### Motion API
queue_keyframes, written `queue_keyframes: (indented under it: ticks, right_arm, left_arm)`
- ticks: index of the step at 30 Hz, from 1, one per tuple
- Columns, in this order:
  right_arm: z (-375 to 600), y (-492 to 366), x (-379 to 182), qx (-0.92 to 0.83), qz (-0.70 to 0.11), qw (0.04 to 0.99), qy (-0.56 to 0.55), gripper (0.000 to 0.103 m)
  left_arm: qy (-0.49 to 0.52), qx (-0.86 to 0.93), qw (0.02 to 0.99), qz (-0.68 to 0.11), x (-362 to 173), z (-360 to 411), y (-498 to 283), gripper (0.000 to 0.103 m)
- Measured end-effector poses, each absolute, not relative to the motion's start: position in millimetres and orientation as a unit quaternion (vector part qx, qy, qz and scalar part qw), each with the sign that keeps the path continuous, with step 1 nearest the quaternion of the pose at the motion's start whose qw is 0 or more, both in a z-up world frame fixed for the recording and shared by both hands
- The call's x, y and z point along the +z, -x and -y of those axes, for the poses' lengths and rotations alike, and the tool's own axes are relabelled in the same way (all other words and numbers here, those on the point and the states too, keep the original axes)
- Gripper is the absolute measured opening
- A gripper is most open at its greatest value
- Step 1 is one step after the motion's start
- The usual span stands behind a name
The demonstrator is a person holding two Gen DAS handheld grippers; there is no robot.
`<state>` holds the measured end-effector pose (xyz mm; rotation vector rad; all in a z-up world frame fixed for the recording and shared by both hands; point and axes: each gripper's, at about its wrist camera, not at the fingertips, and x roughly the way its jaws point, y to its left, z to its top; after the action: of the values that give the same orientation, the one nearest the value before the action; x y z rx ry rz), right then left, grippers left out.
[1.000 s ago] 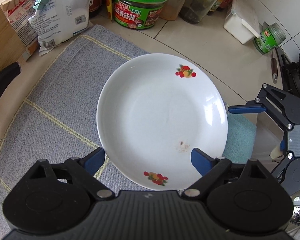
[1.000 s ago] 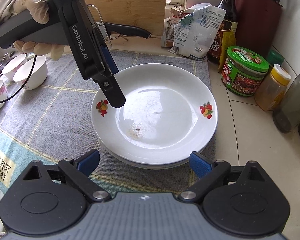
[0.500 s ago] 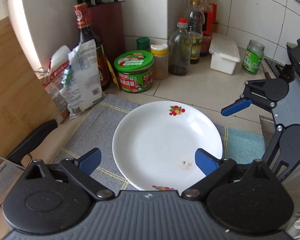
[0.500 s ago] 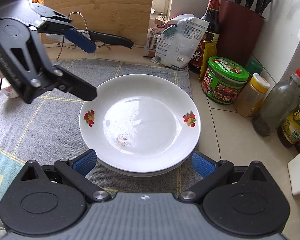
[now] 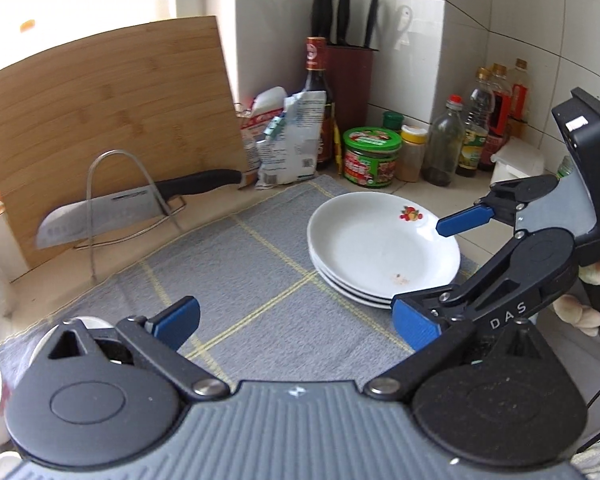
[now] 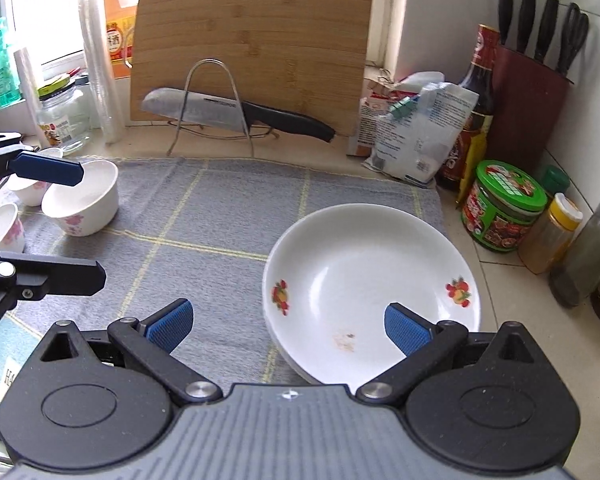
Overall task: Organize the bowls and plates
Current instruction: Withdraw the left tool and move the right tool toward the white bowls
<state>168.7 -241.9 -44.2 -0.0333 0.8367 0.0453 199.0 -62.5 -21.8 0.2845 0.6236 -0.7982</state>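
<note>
Both grippers back — plates (image 5: pixel 380 248) stacked

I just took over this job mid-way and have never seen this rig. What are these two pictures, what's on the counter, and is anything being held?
No robot arm here: a person holds one pair of tongs in each hand, with a camera on each looking along its blue pads. The left-hand view shows the left tongs below and the right tongs at right, near a gloved hand. The right-hand view shows the right tongs over a stack of plates on a grey mat, with small bowls at left. A knife rests in a wire rack before a cutting board. Both tongs are open, holding nothing.
</note>
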Motion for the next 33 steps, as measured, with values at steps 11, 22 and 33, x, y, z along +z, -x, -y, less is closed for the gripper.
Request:
queue_keyframes:
  ticks: [11, 22, 33]
  right_arm:
    - [117, -184, -40, 0.066, -0.390, 0.917, 0.049, 0.103]
    - [14, -188, -44, 0.116, -0.396, 0.908, 0.066, 0.103]
    - [-28, -207, -55, 0.141, -0.411, 0.899, 0.054, 0.103]
  left_arm:
    - [-0.118, -0.300, 0.907, -0.273, -29, -68, -164, 0.102]
    - [-0.092, -0.271, 0.895, -0.342, -70, -170, -164, 0.102]
    - [-0.062, -0.247, 0.900, -0.355, -103, -202, -196, 0.102]
